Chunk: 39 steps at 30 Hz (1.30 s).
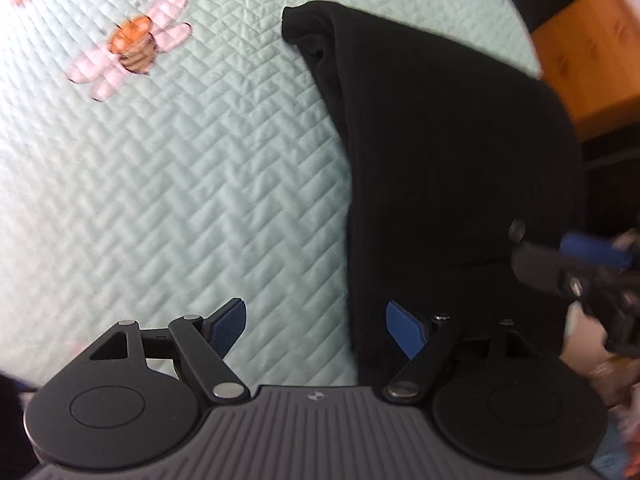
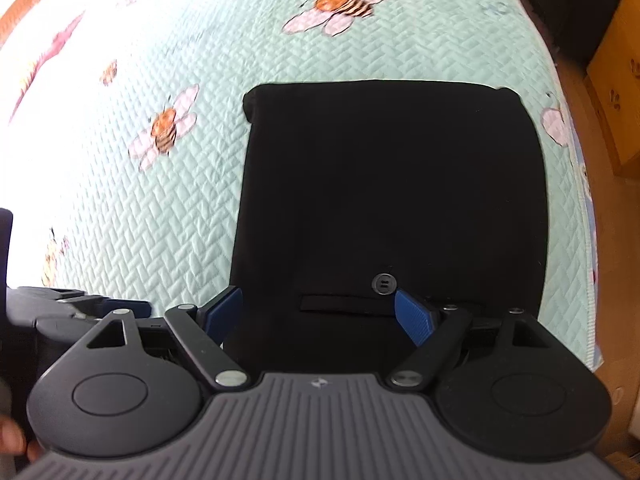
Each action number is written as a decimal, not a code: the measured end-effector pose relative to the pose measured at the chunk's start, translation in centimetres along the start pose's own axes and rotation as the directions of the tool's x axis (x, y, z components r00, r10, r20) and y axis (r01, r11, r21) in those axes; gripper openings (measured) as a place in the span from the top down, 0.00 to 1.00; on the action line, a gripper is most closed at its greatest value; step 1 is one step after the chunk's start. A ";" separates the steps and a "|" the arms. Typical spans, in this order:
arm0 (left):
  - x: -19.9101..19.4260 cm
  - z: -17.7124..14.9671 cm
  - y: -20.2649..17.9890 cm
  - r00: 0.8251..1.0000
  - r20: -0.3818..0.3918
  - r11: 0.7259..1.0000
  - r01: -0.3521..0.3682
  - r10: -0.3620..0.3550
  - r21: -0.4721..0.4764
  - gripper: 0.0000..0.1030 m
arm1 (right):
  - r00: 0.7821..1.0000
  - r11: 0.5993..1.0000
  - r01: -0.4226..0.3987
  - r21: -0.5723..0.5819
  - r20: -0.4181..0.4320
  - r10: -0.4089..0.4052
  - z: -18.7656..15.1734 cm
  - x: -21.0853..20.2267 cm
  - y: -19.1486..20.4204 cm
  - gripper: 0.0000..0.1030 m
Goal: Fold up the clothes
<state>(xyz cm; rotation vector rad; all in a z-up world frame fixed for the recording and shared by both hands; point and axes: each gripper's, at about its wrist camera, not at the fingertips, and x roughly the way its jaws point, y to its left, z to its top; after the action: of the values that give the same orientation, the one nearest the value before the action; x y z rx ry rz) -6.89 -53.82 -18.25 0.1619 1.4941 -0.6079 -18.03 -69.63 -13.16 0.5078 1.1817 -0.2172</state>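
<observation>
A black garment (image 2: 392, 184) lies folded flat in a rectangle on the mint quilted bedspread (image 2: 160, 208). It looks like trousers, with a button (image 2: 383, 282) and a pocket slit (image 2: 340, 303) near its near end. My right gripper (image 2: 320, 316) is open and empty just above that near end. My left gripper (image 1: 320, 328) is open and empty over the garment's (image 1: 448, 160) near left edge. The right gripper (image 1: 572, 260) shows at the right of the left wrist view. The left gripper (image 2: 80, 308) shows at the lower left of the right wrist view.
The bedspread (image 1: 160, 184) carries bee and flower prints (image 1: 132, 44) (image 2: 340, 4). The bed's right edge (image 2: 588, 280) drops to a wooden floor, with a wooden cabinet (image 2: 616, 92) beyond it. Pink fabric (image 2: 60, 36) lies at the far left.
</observation>
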 end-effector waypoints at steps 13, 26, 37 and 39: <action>7.9 4.8 5.1 0.867 0.081 0.852 0.498 -0.491 -0.164 0.18 | 0.889 0.889 -0.333 0.314 0.420 0.184 -5.5 -2.7 -14.7 0.19; 10.7 7.1 0.2 0.808 0.093 0.800 0.589 -0.582 -0.115 0.10 | 0.891 0.841 -0.366 0.398 0.409 0.194 -5.9 0.3 -19.0 0.17; 11.7 7.5 -0.2 0.773 0.093 0.765 0.634 -0.627 -0.112 0.00 | 0.902 0.806 -0.399 0.437 0.346 0.259 -5.5 4.1 -21.6 0.15; 11.5 7.6 -0.3 0.778 0.089 0.771 0.628 -0.622 -0.106 0.00 | 0.893 0.791 -0.420 0.444 0.359 0.272 -5.7 4.5 -21.9 0.13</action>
<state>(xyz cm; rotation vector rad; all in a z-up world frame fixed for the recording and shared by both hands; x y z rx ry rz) -0.80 -60.73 -28.45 -0.4800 1.5274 -1.0354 -30.22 -85.41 -24.75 1.1234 0.7219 -0.2733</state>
